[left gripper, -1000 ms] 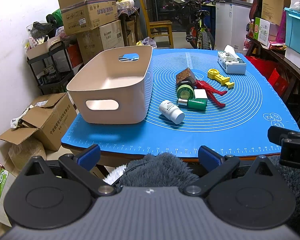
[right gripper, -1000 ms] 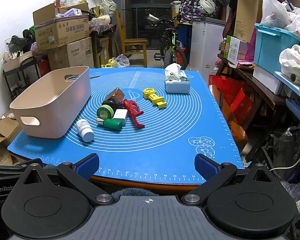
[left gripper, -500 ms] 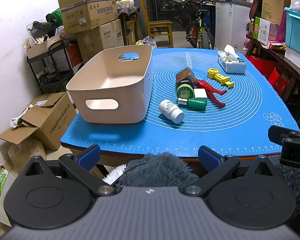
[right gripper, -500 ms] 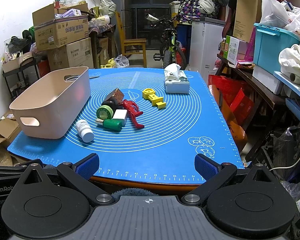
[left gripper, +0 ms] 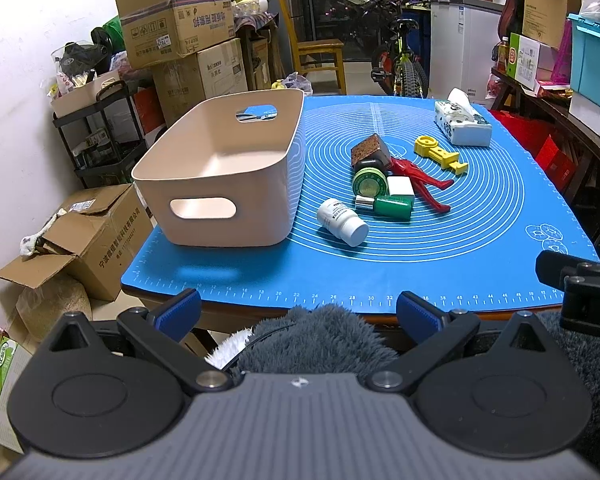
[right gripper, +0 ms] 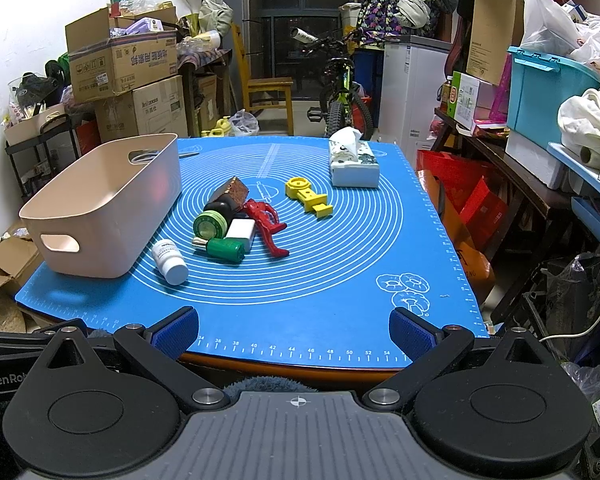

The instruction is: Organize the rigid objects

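Note:
A pink bin [left gripper: 220, 184] [right gripper: 100, 208] stands empty at the left of the blue mat [left gripper: 480, 220] [right gripper: 340, 264]. Beside it lie a white pill bottle [left gripper: 342, 222] [right gripper: 170, 262], a green bottle [left gripper: 392, 206] [right gripper: 224, 249], a green round tin [left gripper: 370, 182] [right gripper: 210, 224], a white block [left gripper: 400, 187] [right gripper: 241, 231], a brown block [left gripper: 368, 152] [right gripper: 232, 192], a red tool [left gripper: 418, 184] [right gripper: 266, 224] and a yellow part [left gripper: 440, 154] [right gripper: 308, 196]. My left gripper [left gripper: 298, 312] and right gripper [right gripper: 294, 330] are open and empty, short of the table's near edge.
A tissue box [left gripper: 462, 124] [right gripper: 354, 164] sits at the far right of the mat. Cardboard boxes [left gripper: 84, 240] and a black cart [left gripper: 96, 132] stand left of the table. A shelf with a teal bin [right gripper: 548, 96] runs along the right. A bicycle [right gripper: 344, 96] stands behind.

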